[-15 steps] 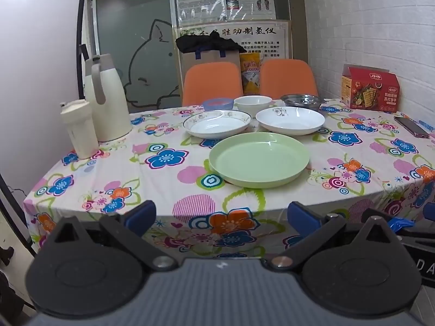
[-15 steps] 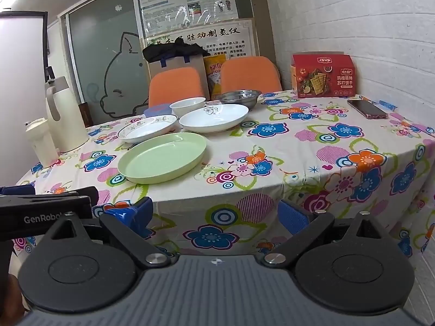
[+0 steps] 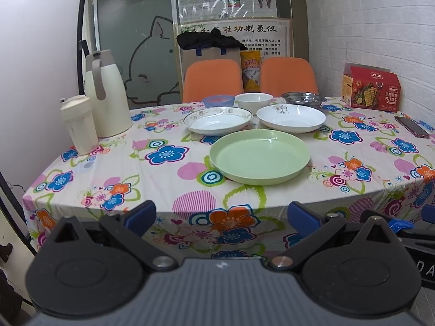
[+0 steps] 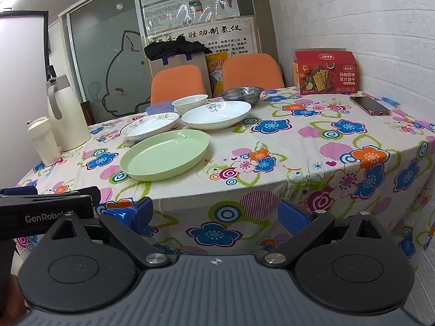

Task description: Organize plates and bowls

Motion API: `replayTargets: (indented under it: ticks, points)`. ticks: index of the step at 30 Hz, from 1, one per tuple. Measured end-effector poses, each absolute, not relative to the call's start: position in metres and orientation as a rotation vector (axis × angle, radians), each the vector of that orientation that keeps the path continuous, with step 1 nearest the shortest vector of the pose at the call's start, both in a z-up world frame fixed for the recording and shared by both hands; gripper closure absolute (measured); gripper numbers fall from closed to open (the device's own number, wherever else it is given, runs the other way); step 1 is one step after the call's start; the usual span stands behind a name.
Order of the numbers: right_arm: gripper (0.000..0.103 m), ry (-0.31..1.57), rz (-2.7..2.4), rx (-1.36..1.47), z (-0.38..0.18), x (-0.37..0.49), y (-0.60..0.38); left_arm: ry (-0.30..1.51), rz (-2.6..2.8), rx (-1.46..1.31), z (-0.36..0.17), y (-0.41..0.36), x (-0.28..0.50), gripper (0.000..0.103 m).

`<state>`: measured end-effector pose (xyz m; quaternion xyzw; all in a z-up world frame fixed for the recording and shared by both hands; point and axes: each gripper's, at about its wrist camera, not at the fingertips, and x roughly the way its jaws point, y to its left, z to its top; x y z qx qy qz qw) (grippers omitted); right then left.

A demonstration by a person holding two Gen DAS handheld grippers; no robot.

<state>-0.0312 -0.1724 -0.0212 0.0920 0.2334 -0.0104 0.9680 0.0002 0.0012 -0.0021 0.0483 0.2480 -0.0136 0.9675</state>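
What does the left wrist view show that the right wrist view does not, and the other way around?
Only the left wrist view shows the pale blue bowl plainly; in the right wrist view it is mostly hidden. Only the right wrist view shows the "GenRobot" lettering on the left gripper. Both show the round green plate, two white plates, the white bowl, the steel bowl and the red cracker box.

A green plate [image 3: 259,156] lies flat and empty nearest the front edge of the tabletop [image 3: 163,174]. Behind it sit two white plates side by side: a flower-rimmed one [image 3: 217,120] on the left, a plainer one [image 3: 291,118] on the right. Farthest back stand a blue bowl [image 3: 218,100], a white bowl [image 3: 253,100] and a steel bowl [image 3: 304,98].
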Motion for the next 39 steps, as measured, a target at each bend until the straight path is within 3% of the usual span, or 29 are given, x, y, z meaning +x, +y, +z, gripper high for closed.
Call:
replayTargets:
  ticks: [39]
  points:
    - [0.017,0.484,-0.016,0.191,-0.0261,-0.0303,-0.1677,0.511,-0.025,0.09,-0.0053,0.0036,0.0003,0.0]
